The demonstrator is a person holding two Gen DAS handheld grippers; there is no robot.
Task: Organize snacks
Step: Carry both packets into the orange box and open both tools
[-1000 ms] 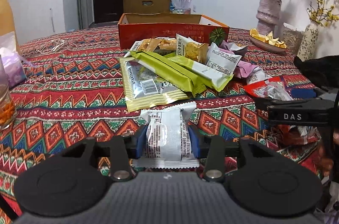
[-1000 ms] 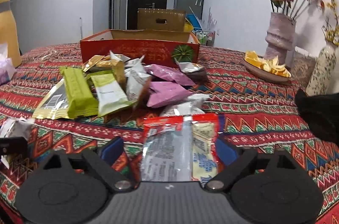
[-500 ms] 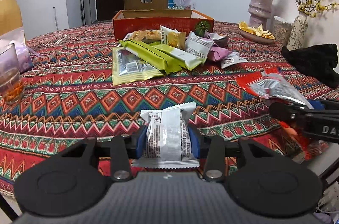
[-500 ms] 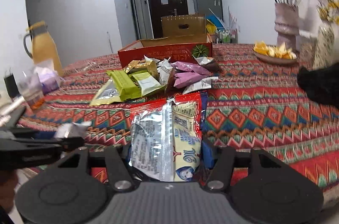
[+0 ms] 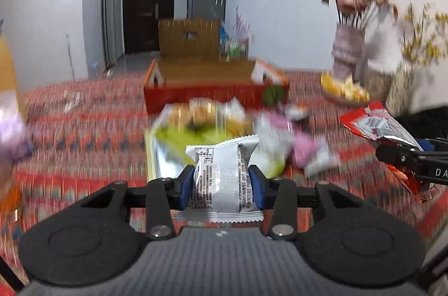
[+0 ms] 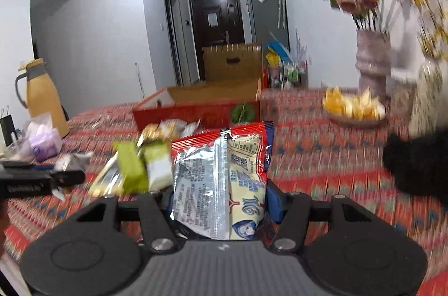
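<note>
Between the left tongs: the left tongs (image 5: 222,182) are clamped on a white snack packet (image 5: 222,170), blue pads pressing its two long sides, packet upright and lifted off the counter.
Between the right tongs: the right tongs (image 6: 219,202) have just been closing and now pinch a red-and-silver snack bag (image 6: 221,178) by its lower half, top edge sticking up free.
How the white packet handles: looks light and puffy, a thin crinkly film with air inside. Probably squashes if squeezed harder, and the film is likely a bit slick, so a mid-body grip like this one seems the safe spot.
How the red bag handles: bigger, floppy, foil-backed. Held low like that, the top could flop or swing. Taking it near the middle, or across the back seam, would probably steady it.
Rest of the snacks: a loose heap of snacks (image 6: 140,155) (green bars, pink and gold wrappers) lies on the counter just in front of the red cardboard box (image 6: 196,111), which sits open-topped and looks empty from here, so it's likely the drop-off.
Surface: counter (image 6: 322,155) covered in a red patterned cloth, soft, so wrappers won't slide much.
Room: vase of dried flowers (image 6: 371,57), plate of yellow pieces (image 6: 354,106), yellow jug (image 6: 42,94), dark door (image 6: 217,24) down the hallway. Both views are blurred.
</note>
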